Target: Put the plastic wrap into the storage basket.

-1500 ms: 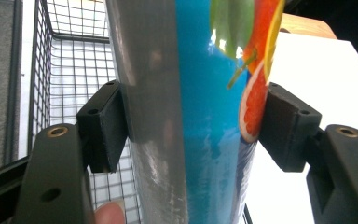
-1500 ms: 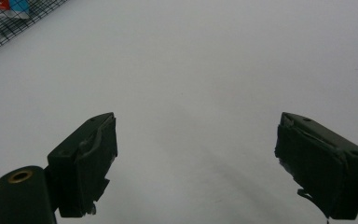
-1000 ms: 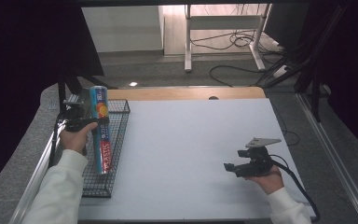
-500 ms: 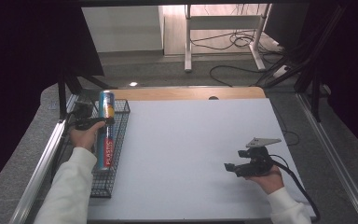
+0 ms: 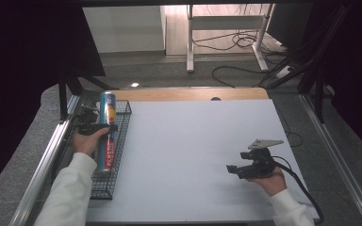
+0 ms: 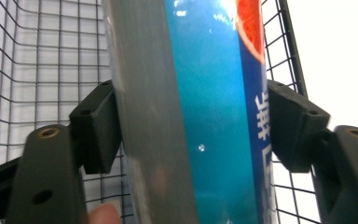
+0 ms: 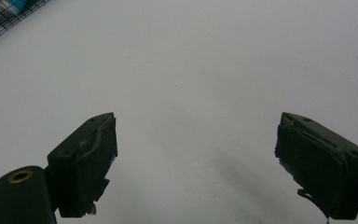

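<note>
Blue can (image 5: 107, 109) gripped by left tool (image 5: 104, 127), carried farther along wire basket (image 5: 122, 141), right tool (image 5: 231, 170) open, empty.

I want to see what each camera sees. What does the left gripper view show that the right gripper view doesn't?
Left gripper view alone: a blue can clamped between the left gripper jaws, with a fingertip at the bottom. Right gripper view alone: the right gripper wide open and holding nothing, above a wide stretch of the white table. Both: two black jaws rising from the bottom, and some of the wire basket, which sits small in the right gripper view's top corner.
</note>
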The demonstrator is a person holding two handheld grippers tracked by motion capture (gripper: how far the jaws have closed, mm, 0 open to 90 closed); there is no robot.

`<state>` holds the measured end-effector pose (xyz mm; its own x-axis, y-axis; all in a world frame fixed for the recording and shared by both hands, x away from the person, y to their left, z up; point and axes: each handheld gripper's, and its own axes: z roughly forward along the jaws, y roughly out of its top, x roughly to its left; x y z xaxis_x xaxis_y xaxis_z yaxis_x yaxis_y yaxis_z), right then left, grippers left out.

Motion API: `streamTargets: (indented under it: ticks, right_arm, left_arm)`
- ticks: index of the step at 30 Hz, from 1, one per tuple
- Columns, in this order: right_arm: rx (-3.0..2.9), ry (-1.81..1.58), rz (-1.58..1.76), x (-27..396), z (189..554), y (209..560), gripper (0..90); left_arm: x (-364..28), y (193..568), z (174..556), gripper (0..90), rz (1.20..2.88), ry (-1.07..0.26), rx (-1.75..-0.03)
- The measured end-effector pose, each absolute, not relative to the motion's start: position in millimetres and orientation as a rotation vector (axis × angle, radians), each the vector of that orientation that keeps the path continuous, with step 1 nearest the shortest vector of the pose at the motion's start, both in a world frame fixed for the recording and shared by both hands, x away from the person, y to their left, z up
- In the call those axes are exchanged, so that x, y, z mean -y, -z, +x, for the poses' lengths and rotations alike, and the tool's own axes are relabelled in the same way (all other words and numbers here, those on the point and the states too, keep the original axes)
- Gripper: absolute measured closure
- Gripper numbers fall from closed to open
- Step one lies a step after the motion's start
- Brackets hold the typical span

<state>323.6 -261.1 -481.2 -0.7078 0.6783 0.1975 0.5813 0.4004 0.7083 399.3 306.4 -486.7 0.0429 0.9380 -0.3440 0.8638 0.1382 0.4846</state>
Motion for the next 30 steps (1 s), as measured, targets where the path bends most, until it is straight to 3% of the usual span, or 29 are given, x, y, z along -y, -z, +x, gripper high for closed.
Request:
streamTargets:
  ticks: [8, 20, 30]
  right_arm:
    - [-2.518, -1.211, 1.15, 263, 324, 479, 12.7]
    - [-2.505, -1.255, 1.154, 262, 325, 476, 12.8]
    - [-2.505, -1.25, 1.149, 262, 325, 475, 12.7]
  left_arm:
    - [-313, 476, 398, 31.2, 1.689, -0.09, -1.863]
    - [-335, 435, 365, 31.9, 1.704, -0.045, -1.791]
    - [-331, 444, 362, 31.8, 1.761, 0.003, -1.794]
